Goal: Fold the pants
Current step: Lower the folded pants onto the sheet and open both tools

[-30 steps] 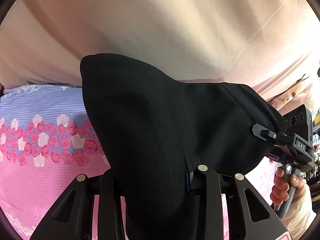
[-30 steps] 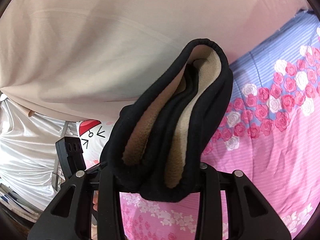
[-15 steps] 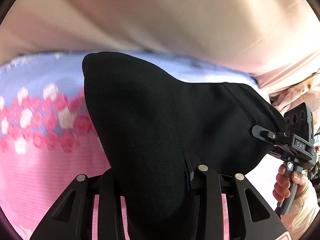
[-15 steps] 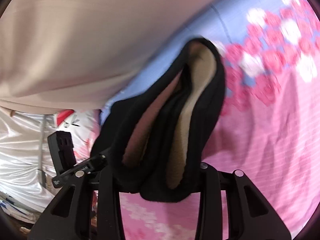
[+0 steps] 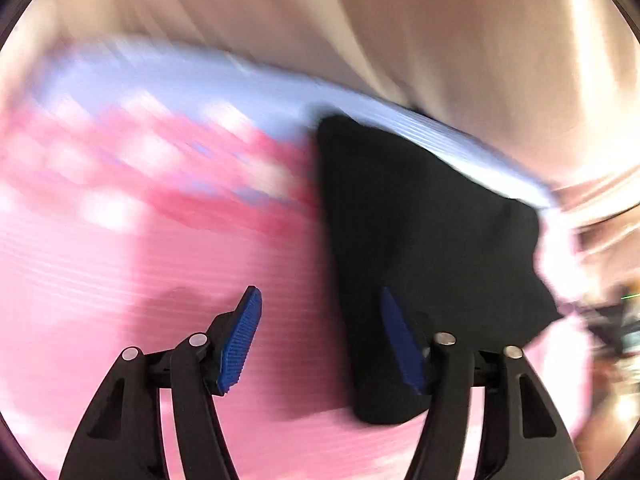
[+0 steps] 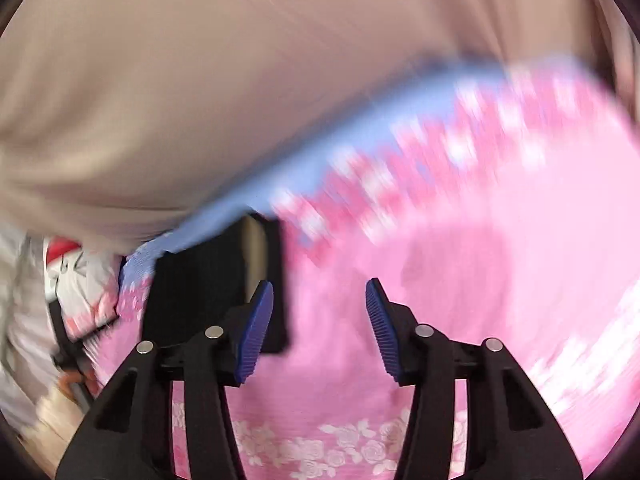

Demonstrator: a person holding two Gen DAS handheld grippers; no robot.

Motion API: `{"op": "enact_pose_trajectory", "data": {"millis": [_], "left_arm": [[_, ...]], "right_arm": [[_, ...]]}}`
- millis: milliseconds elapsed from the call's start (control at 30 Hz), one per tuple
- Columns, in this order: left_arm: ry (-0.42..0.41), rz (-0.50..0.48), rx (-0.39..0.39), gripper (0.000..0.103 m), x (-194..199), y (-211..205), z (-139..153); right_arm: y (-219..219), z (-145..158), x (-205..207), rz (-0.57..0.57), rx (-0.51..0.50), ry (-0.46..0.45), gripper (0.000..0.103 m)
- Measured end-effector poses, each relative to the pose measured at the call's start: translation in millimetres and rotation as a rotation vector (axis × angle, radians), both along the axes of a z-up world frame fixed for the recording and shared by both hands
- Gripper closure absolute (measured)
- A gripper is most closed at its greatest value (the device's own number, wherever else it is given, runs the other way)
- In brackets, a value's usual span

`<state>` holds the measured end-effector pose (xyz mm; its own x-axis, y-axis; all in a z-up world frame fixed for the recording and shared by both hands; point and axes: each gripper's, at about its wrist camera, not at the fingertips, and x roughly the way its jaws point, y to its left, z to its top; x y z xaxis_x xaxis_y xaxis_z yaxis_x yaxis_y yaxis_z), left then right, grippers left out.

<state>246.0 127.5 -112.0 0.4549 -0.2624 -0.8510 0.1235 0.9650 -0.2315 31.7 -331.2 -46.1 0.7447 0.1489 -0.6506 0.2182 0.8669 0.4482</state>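
Observation:
The black pants [image 5: 420, 220] lie as a folded bundle on the pink flowered bedsheet [image 5: 120, 260]. My left gripper [image 5: 318, 292] hangs just over the sheet with its jaws opening. The pants' left edge reaches in beside the right blue pad [image 5: 400, 340], and the pads do not press on it. In the right wrist view the pants [image 6: 200, 280] lie at the left, behind the left finger, with a strip of tan lining showing. My right gripper [image 6: 319, 283] is open over bare pink sheet [image 6: 480, 280] with nothing between its fingers. Both views are blurred by motion.
A beige cloth [image 5: 360, 20] hangs along the far side of the bed, behind a blue striped band [image 6: 360, 140] of the sheet. A white cushion with a red cartoon print [image 6: 76, 272] lies past the bed's left end. Pink sheet spreads to the right.
Both grippers have let go of the pants and opened. The pants, held up before, now lie on the sheet. Both cameras have swung down toward the bed and apart from the bundle.

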Motion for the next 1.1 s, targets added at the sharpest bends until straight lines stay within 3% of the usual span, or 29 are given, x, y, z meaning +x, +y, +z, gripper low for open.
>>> {"op": "enact_pose_trajectory", "data": {"millis": [33, 67, 133, 200, 233, 333, 367, 400, 467, 500, 533, 600, 667, 767, 867, 933, 967, 1000, 1067, 1100], "left_arm": [[-0.077, 0.034, 0.104, 0.047, -6.1, 2.4, 25.9], [-0.122, 0.051, 0.126, 0.047, -9.2, 1.7, 42.8], [-0.194, 0.054, 0.106, 0.042, -8.7, -9.3, 76.5], [-0.206, 0.015, 0.086, 0.034, -0.4, -40.3, 92.7], [-0.196, 0.003, 0.091, 0.027, 4.3, -55.5, 90.5], [-0.126, -0.012, 0.183, 0.027, 18.2, -103.0, 55.4], [-0.088, -0.01, 0.223, 0.027, 24.5, -114.5, 31.9], [-0.05, -0.004, 0.247, 0.027, 27.3, -119.0, 11.7], [0.016, 0.008, 0.273, 0.023, 31.9, -116.7, -24.0], [-0.005, 0.015, 0.227, 0.016, 29.1, -108.8, -32.7], [-0.021, 0.035, 0.197, 0.006, 26.5, -100.6, -35.2], [0.013, 0.061, 0.115, 0.005, 27.7, -83.4, -39.0], [0.034, 0.067, 0.082, 0.005, 26.1, -73.1, -36.8], [0.011, 0.057, 0.151, 0.009, 22.3, -75.9, -26.0], [-0.038, 0.069, 0.165, 0.012, 11.3, -79.0, -5.7], [-0.051, 0.067, 0.173, 0.012, 9.2, -85.9, 4.7], [-0.045, 0.063, 0.205, 0.012, 9.7, -90.7, 3.0], [-0.043, 0.064, 0.234, 0.012, 10.8, -95.0, 1.3], [-0.035, 0.059, 0.275, 0.012, 9.9, -100.1, -4.1], [-0.028, 0.056, 0.278, 0.012, 11.8, -101.2, -4.8]], "right_arm": [[14.9, 14.6, 8.6, 0.044, -0.033, -0.024, 0.061], [41.6, 28.3, 26.5, 0.111, -0.066, -0.04, 0.061], [79.4, 28.9, 63.2, 0.21, -0.067, -0.031, 0.061], [113.6, 13.7, 96.4, 0.289, -0.054, -0.025, 0.061], [131.4, -1.4, 115.6, 0.331, -0.063, -0.003, 0.061], [149.2, -48.5, 153.9, 0.348, -0.06, 0.092, 0.063], [144.1, -72.2, 163.0, 0.318, -0.097, 0.154, 0.07], [136.7, -84.6, 162.3, 0.3, -0.1, 0.168, 0.102], [108.2, -98.1, 154.4, 0.259, -0.017, 0.135, 0.103], [87.8, -103.8, 148.2, 0.225, 0.092, 0.126, 0.103], [76.0, -104.3, 142.8, 0.173, 0.097, 0.137, 0.103], [63.2, -100.2, 132.1, 0.132, 0.084, 0.15, 0.098], [60.9, -94.0, 125.2, 0.029, -0.065, 0.251, 0.096], [78.8, -60.1, 109.8, 0.055, -0.052, 0.118, 0.096], [126.1, -45.7, 112.8, 0.203, -0.063, 0.046, 0.096], [144.8, -69.8, 126.5, 0.264, -0.096, 0.127, 0.097], [144.7, -85.2, 130.1, 0.262, -0.116, 0.177, 0.103], [140.0, -104.4, 133.4, 0.256, -0.098, 0.205, 0.103], [123.1, -109.0, 128.2, 0.198, 0.032, 0.173, 0.103], [122.4, -103.6, 126.5, 0.174, 0.046, 0.166, 0.097]]}}
